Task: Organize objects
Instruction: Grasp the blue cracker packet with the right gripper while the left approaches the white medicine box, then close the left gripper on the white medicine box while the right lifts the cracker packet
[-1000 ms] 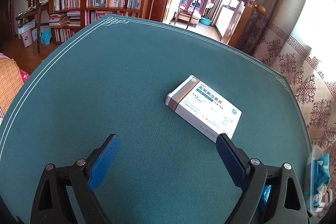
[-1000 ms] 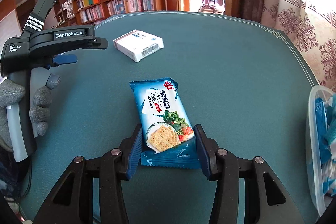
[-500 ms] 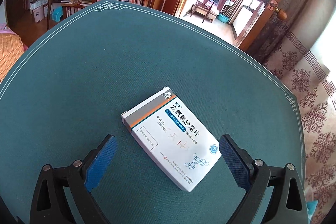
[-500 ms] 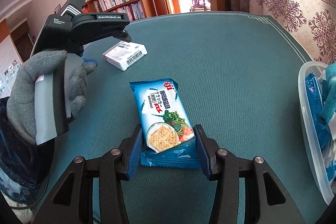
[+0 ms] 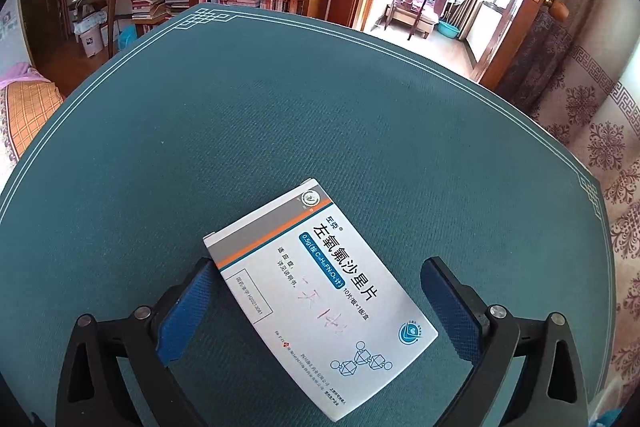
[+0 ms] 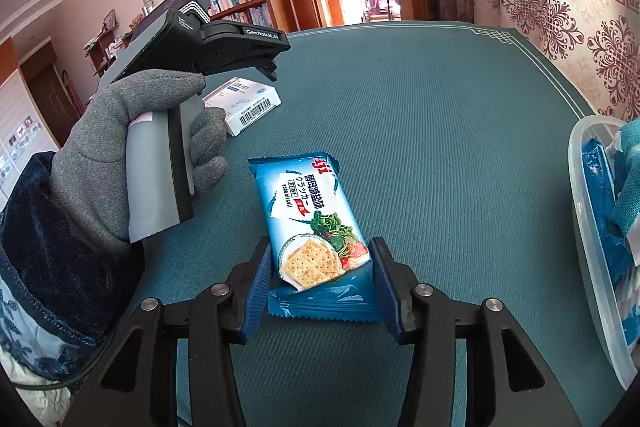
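Between the widening blue pads of the left gripper (image 5: pixel 316 307), jaws opening, the medicine box (image 5: pixel 320 291) is lying ungripped on the green tablecloth (image 5: pixel 280 131). Lower centre, the right gripper (image 6: pixel 320 277) is clamping the cracker packet (image 6: pixel 316 231).

White medicine box (image 5: pixel 320 291), blue cracker packet (image 6: pixel 316 235), flat.

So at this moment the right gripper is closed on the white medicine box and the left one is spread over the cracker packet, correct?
Swapped. The right wrist view shows the right gripper closed on the blue cracker packet. The left wrist view shows the left gripper, jaws opening, spread over the white medicine box, pads not pressing it.
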The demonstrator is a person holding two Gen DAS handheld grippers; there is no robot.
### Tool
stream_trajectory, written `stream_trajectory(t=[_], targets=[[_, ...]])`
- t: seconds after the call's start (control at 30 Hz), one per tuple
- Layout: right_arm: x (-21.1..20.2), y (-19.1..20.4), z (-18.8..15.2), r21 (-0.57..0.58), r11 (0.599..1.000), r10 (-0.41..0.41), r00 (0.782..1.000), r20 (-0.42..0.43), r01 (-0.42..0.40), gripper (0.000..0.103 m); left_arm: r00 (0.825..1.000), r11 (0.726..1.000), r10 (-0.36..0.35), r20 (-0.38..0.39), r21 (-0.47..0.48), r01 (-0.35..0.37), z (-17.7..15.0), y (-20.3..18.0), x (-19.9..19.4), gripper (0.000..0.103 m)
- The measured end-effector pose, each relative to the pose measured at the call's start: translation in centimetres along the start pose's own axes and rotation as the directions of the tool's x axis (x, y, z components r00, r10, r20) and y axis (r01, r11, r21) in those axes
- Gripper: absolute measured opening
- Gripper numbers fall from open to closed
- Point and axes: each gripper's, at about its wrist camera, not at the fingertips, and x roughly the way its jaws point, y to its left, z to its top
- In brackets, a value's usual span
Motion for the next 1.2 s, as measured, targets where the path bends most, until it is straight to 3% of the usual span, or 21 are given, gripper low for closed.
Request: stream_trajectory(t=[0.23,0.3,0.43,0.47,0.73,0.93,1.2], targets=[[0.0,0.0,0.0,0.000,1.000,0.000,1.000,0.000,0.000,0.049,1.000,0.995,0.013,0.020,0.101,-0.015,-1.0,0.2,-0.2,0.102],[0.0,0.0,0.0,0.000,1.000,0.001,1.000,0.000,-0.001,0.049,0.999,0.990,0.012,0.034,0.137,-0.016,-1.3,0.3,-0.4,0.098],[0.0,0.0,0.1,0.000,1.000,0.001,1.000,0.000,-0.001,0.049,0.997,0.981,0.013,0.076,0.193,-0.028,-2.3,1.1,-1.3,0.069],[0.0,0.0,0.1,0.000,1.000,0.001,1.000,0.000,-0.001,0.049,0.997,0.981,0.005,0.078,0.195,-0.020,-2.4,1.4,-1.5,0.066],[0.0,-0.1,0.1,-0.002,1.000,-0.001,1.000,0.000,0.001,0.049,0.992,0.985,-0.066,0.106,0.168,0.047,-3.7,3.6,-3.2,0.066],[0.1,-0.1,0.0,-0.005,1.000,-0.006,1.000,-0.001,0.006,0.049,0.976,0.974,-0.135,0.170,0.204,0.099,-4.3,2.9,-5.7,0.066],[-0.1,-0.4,0.1,0.015,1.000,-0.009,1.000,0.008,0.009,0.049,0.970,0.958,-0.192,0.150,0.245,0.151,-5.3,1.8,-6.4,0.066]])
